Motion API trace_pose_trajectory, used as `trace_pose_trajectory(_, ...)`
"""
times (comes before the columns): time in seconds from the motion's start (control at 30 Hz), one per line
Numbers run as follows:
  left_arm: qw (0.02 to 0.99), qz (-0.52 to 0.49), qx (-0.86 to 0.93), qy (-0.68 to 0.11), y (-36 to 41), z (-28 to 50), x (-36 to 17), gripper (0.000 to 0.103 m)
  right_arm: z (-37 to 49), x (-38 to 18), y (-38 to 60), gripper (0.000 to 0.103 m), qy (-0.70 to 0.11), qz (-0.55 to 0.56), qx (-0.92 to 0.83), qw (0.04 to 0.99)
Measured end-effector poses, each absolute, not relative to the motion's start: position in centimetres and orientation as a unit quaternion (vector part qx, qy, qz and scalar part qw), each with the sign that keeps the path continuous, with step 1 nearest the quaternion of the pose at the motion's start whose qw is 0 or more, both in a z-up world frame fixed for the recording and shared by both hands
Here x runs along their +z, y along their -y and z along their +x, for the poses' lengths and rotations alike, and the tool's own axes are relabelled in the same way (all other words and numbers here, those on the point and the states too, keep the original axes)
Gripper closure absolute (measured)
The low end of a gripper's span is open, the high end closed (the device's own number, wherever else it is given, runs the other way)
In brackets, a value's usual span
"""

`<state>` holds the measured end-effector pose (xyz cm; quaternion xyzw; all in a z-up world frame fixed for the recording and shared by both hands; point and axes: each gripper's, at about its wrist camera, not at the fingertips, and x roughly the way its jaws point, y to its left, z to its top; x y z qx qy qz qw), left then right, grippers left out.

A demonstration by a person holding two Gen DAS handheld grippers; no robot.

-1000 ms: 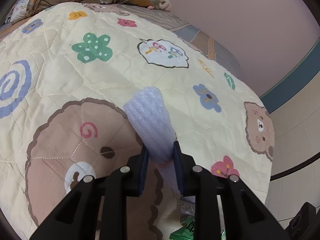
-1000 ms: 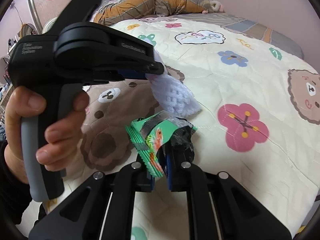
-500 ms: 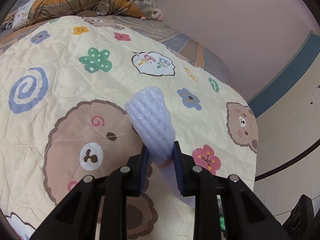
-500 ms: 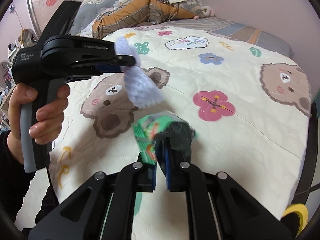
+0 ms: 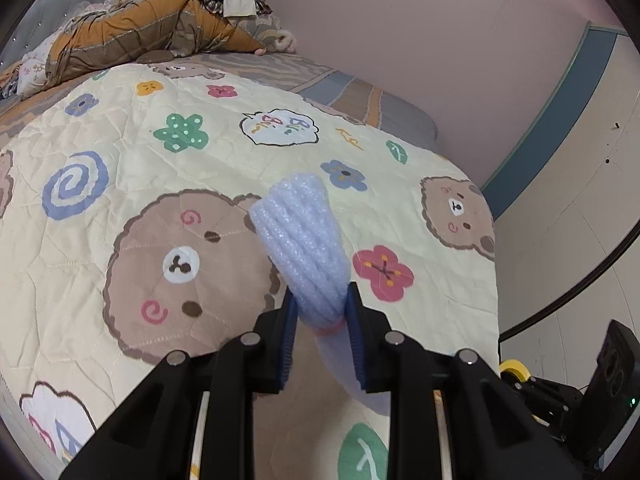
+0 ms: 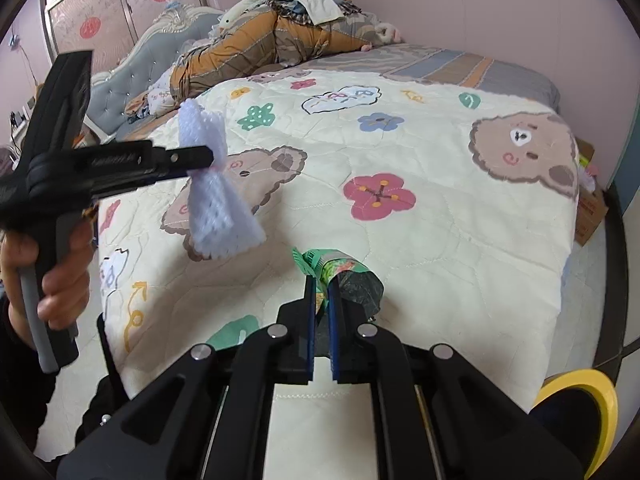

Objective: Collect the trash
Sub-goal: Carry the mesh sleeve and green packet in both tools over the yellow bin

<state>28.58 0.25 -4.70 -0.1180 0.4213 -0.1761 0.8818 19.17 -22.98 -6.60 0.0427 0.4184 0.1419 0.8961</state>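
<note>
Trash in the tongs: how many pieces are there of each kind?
White foam net, in the left tongs: 1
Green snack wrapper, in the right tongs: 1
Total: 2

Cream quilted bedspread [image 5: 120, 184] printed with brown bear faces, a pink flower, blue flower, green spotted flower and a blue spiral. White foam net sleeve [image 5: 304, 248], faintly lilac, with a pinkish band at its waist. Green printed snack wrapper [image 6: 340, 276], silver-dark inside, its motif possibly orange. Orange-and-brown striped heaped blanket [image 6: 256, 44]. Both black grippers carry blue pads [image 6: 309, 320].
</note>
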Motion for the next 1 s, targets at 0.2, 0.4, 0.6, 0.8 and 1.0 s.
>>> trace_pose_trajectory(0.2, 0.883, -0.111, -0.180, -0.420, 0.0, 26.5, -4.2, 0.080, 17.9, -5.4, 23.5, 0.098, -0.394, 0.054, 0.142, 0.906)
trace_pose_trajectory(0.4, 0.883, -0.103, -0.189, -0.418, 0.7, 24.2, -3.8, 0.080, 16.4, -3.8, 24.5, 0.098, -0.375, 0.055, 0.133, 0.916)
trace_pose_trajectory(0.6, 0.883, -0.089, -0.208, -0.412, 2.5, 21.9, -3.4, 0.080, 14.1, -2.6, 26.6, 0.098, -0.363, 0.056, 0.113, 0.923)
trace_pose_trajectory(0.8, 0.878, -0.072, -0.238, -0.410, 5.4, 19.7, -3.3, 0.080, 11.3, -1.7, 29.5, 0.098, -0.354, 0.060, 0.081, 0.930)
trace_pose_trajectory(1.0, 0.877, -0.047, -0.270, -0.395, 8.8, 17.4, -2.5, 0.080, 8.4, -1.1, 32.7, 0.098, -0.345, 0.070, 0.048, 0.935)
